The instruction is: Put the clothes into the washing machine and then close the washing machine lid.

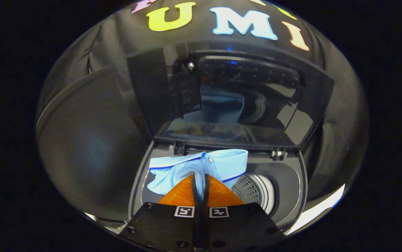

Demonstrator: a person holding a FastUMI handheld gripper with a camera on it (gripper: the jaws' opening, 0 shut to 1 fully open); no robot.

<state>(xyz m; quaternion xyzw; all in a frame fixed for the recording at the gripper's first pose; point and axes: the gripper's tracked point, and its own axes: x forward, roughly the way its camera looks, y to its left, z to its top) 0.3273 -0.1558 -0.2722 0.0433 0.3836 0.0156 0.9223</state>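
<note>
The gripper point(200, 178) had its two fingers drawn almost together, with only a thin dark slit between them, and they pinched the light blue shirt point(201, 168) near its buttoned placket. The shirt was soft, smooth cloth, pale blue with a narrow darker blue stripe along the collar edge and another near a hem, and one small round button showed just beyond the fingertips. Its collar spread flat and wide behind the fingers, while the rest of the fabric drooped in loose folds to either side.

The shirt hung over the open mouth of the washing machine point(288, 182), a top-loader with a rounded grey plastic rim. Below and beside the shirt lay the drum point(255, 190), a circular metal tub with a perforated, ribbed wall; it seemed to hold no clothes in the part that showed, though the shirt and fingers hid much of it.

The lid point(236, 101) stood raised behind the opening on its hinges, a dark, glossy, roughly rectangular panel. Its smooth surface mirrored the blue shirt and the drum. Wrinkled black cloth point(82, 115) hung around the machine.
</note>
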